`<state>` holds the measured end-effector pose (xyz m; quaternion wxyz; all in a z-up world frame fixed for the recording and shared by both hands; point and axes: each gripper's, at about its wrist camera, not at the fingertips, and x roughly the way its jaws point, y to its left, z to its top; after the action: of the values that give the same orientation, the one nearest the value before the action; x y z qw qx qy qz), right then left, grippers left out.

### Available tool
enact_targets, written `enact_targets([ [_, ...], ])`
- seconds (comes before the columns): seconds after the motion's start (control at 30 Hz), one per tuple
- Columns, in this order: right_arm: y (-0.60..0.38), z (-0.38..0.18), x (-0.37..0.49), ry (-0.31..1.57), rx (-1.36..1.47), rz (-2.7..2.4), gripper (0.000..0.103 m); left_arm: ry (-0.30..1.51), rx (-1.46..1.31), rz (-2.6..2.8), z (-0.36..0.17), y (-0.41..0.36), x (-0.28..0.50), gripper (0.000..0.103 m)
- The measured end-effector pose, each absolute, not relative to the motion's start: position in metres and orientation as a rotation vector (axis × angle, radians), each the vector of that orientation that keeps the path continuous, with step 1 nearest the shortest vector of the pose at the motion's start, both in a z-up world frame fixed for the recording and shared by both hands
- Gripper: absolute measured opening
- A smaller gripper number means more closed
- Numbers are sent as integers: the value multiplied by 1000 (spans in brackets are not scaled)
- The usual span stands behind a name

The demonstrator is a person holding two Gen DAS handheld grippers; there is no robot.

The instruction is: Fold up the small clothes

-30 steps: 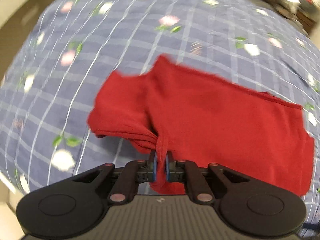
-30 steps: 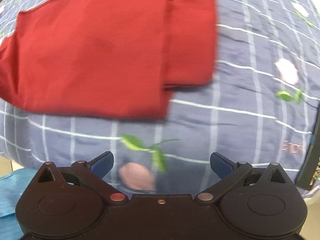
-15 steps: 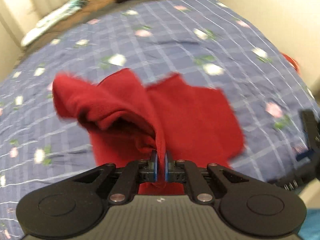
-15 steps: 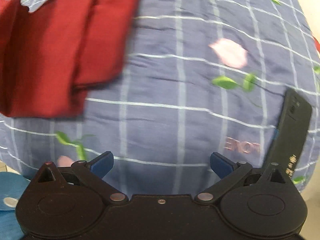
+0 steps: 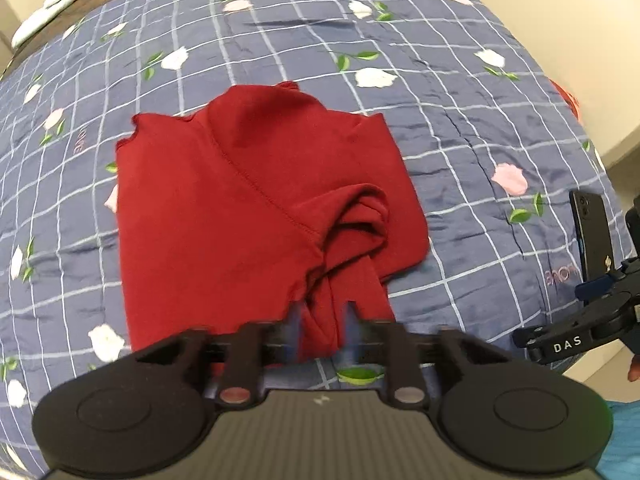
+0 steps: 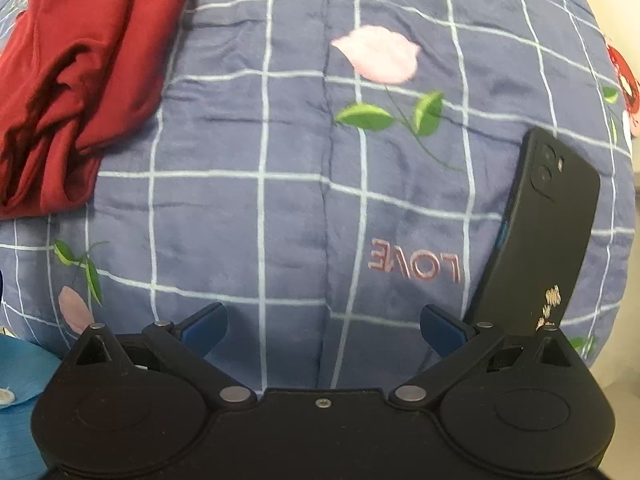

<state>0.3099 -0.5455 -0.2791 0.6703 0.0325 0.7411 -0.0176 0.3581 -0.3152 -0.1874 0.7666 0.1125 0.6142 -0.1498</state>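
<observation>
A small red garment lies folded on the blue checked bedspread, its near right corner bunched into a twisted strip. That strip runs between the fingers of my left gripper, which are blurred and stand slightly apart, open. In the right wrist view the red garment shows at the upper left. My right gripper is open over bare bedspread, well to the right of the garment, with nothing between its fingers. The right gripper also shows at the right edge of the left wrist view.
A black phone lies on the bedspread just beyond my right fingertip, near the bed's right edge; the phone is in the left wrist view too. Blue cloth sits low at the left. A red item lies at the bed's far right edge.
The left gripper carried the garment's edge over and laid it down folded, and its fingers have parted from shut. The right gripper drifted right, away from the garment, toward the phone.
</observation>
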Motion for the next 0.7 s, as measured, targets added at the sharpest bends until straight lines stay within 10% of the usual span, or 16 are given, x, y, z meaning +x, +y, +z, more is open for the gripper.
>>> enact_targets([
  [0.2,-532,-266,343,1577,196,7,103,1348,174,-167,-176,-285,355,95],
  [0.7,-481,-252,454,1416,605,100,96,1490,-165,422,-171,-162,322,102],
])
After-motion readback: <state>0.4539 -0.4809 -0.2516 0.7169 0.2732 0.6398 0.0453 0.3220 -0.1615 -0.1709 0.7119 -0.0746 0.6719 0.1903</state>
